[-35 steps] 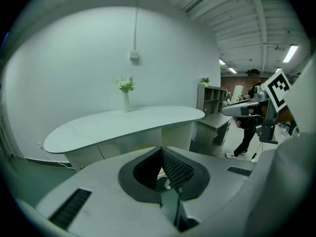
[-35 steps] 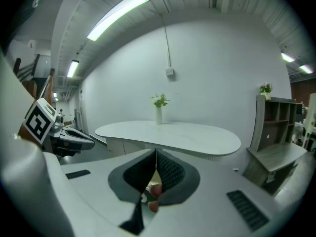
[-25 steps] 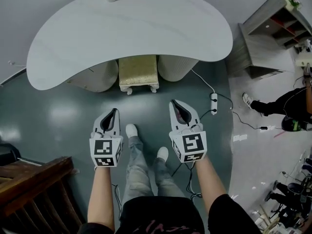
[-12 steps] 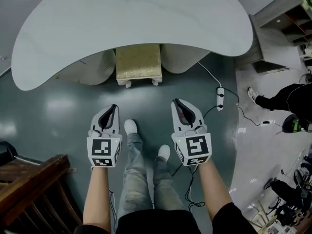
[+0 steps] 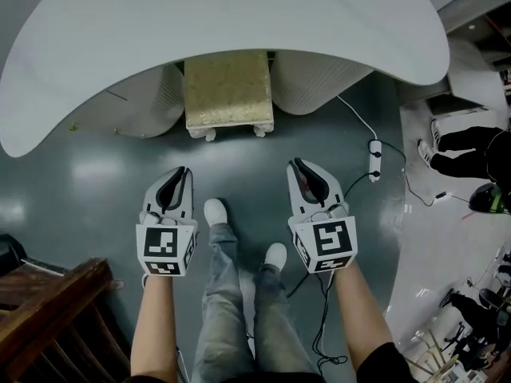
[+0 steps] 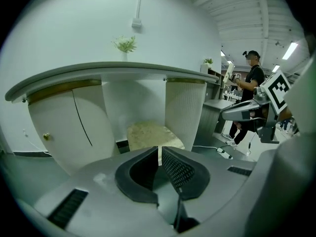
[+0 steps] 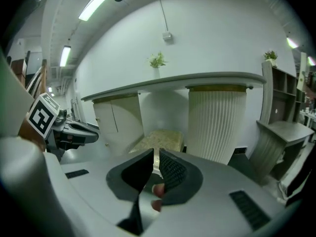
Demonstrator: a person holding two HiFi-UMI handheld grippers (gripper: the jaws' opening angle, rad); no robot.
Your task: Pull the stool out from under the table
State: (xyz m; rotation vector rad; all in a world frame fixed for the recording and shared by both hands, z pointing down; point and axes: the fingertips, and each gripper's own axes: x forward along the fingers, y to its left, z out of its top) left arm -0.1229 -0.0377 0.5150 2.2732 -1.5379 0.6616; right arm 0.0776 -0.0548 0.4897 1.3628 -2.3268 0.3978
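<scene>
Stool (image 5: 229, 90) is tucked under the table (image 5: 239, 22), between its pedestals (image 5: 315, 82). My left gripper (image 5: 184, 171) is clenched and empty. The right gripper (image 5: 298, 163) has just been opening its jaws, nothing between them. The stool looks rigid and fairly hefty, so I'd grab the front seat edge.

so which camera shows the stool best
The head view: it looks down on the stool, seat top and two front feet clear, rear under the table. Both gripper views catch only a low, foreshortened patch of seat.
</scene>
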